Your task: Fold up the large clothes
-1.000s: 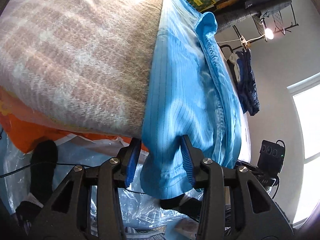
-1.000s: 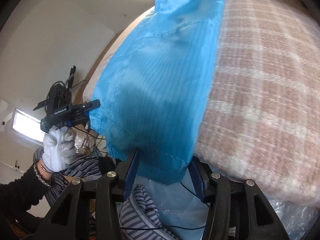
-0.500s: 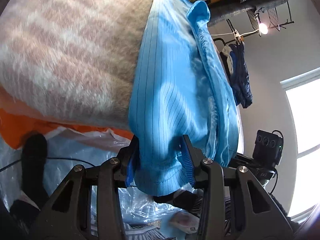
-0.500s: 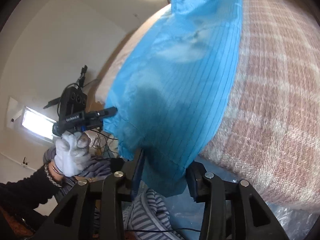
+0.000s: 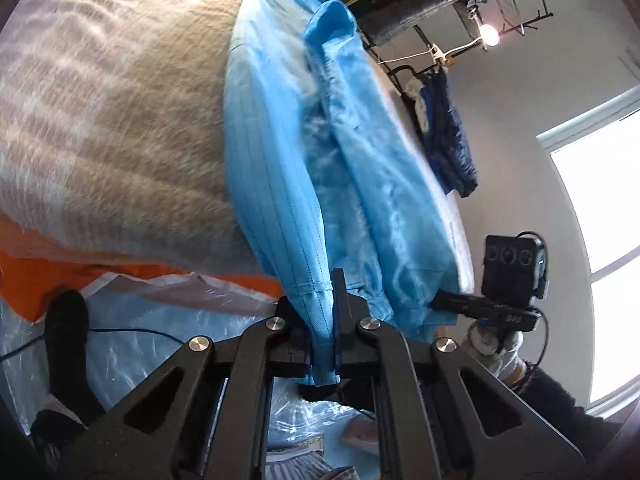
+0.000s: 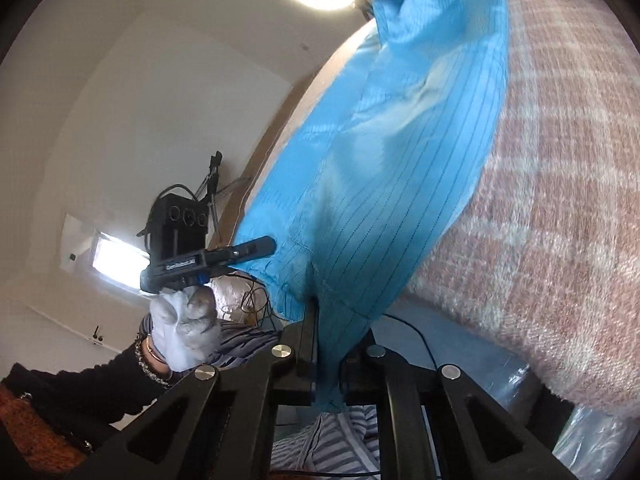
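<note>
Blue pinstriped garment (image 5: 280, 152) lies across the plaid blanket (image 5: 108, 112), hem hanging toward bottom centre of both views. My left tongs (image 5: 322, 320) and right tongs (image 6: 324, 344) have just been closing and now both pinch that hem. Judgement: grip secured, ready to lift and fold.

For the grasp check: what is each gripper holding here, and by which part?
Both jaws have just closed on the blue garment: the left gripper and the right gripper each pinch its near hem, which hangs off the plaid blanket.
</note>
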A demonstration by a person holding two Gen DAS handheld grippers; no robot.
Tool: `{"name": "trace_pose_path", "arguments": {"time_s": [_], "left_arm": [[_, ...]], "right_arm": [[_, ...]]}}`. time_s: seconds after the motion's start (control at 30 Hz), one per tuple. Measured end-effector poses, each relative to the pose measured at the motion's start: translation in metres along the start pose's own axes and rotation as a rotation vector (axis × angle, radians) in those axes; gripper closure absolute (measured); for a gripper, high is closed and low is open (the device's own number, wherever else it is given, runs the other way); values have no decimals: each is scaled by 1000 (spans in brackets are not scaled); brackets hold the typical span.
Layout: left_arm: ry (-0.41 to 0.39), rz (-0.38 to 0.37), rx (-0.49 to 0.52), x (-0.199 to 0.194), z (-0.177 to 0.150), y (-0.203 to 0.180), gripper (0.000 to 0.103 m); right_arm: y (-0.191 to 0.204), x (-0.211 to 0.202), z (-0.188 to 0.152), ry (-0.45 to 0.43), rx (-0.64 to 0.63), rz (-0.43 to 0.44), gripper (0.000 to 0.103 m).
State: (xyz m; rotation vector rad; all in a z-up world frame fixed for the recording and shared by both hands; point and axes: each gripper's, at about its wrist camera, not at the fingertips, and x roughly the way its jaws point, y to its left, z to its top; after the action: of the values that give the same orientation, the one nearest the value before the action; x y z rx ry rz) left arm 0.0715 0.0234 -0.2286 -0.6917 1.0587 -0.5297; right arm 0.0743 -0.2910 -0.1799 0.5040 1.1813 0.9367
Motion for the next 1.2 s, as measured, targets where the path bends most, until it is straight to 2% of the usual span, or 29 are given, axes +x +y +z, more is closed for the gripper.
{"name": "trace_pose_path", "arguments": {"time_s": [0.13,0.3,0.4,0.57,0.77,0.9,1.2], "left_arm": [[-10,-57,-59,-5,11,-4,99],[-37,-85,-68,-17,36,-19,100],[-49,-87,-68,-21,53,-26,100],[-31,-57,-55,-15,88,-40,100],[-26,-1,-20,3,130,-52,100],[-21,47,-27,22,155,-41,100],[1,76,-106,58,188,-4,100]], "right_arm": [[-3,-5,5,-33,42,43,98],[-4,-33,23,-115,52,90,98],[4,-44,40,-153,32,84,98],[20,-46,76,-171,-10,4,98],[12,-39,120,-192,13,-76,98],[-4,-32,142,-195,50,-106,98],[-39,-13,180,-180,104,-176,98]]}}
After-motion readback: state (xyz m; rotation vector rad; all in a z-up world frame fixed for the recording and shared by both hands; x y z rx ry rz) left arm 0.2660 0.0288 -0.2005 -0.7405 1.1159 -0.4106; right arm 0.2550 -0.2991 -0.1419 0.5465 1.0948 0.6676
